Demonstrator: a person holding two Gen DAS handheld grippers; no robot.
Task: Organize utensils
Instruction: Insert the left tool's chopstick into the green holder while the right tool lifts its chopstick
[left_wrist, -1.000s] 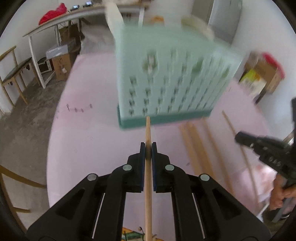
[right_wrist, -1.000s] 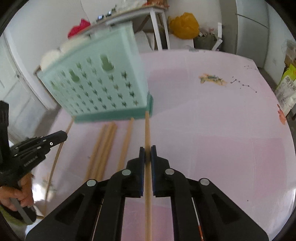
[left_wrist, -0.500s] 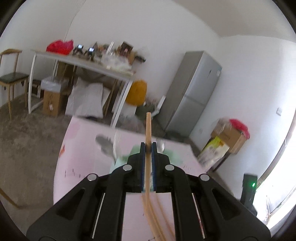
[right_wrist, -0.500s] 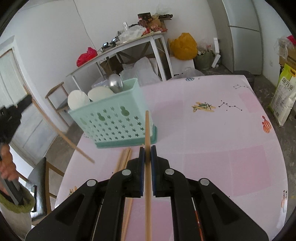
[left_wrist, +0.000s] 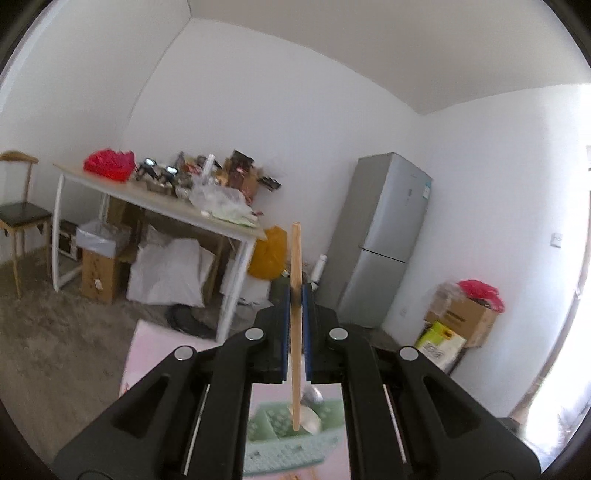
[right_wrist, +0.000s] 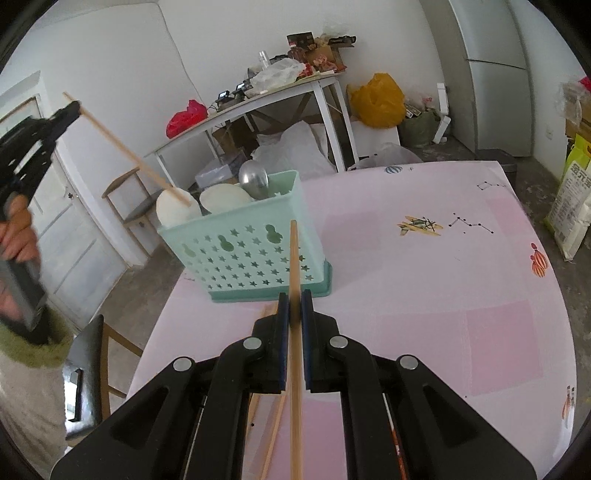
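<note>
Step in hand: loading chopsticks into the mint basket (right_wrist: 255, 254) on the pink table (right_wrist: 424, 280); left gripper (left_wrist: 295, 295) pinches one pale wooden chopstick (left_wrist: 295, 332) raised above the basket, lower tip over the spoons; right gripper (right_wrist: 295, 306) pinches a second chopstick (right_wrist: 294, 266) short of the basket; next, judged: lower the tip into a compartment, then release; more chopsticks (right_wrist: 275, 435) lie on the table.

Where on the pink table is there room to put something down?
Bare patch: the pink table to the right of the green basket, out to the far edge. Crowded: in front of the basket, where loose chopsticks lie.
</note>
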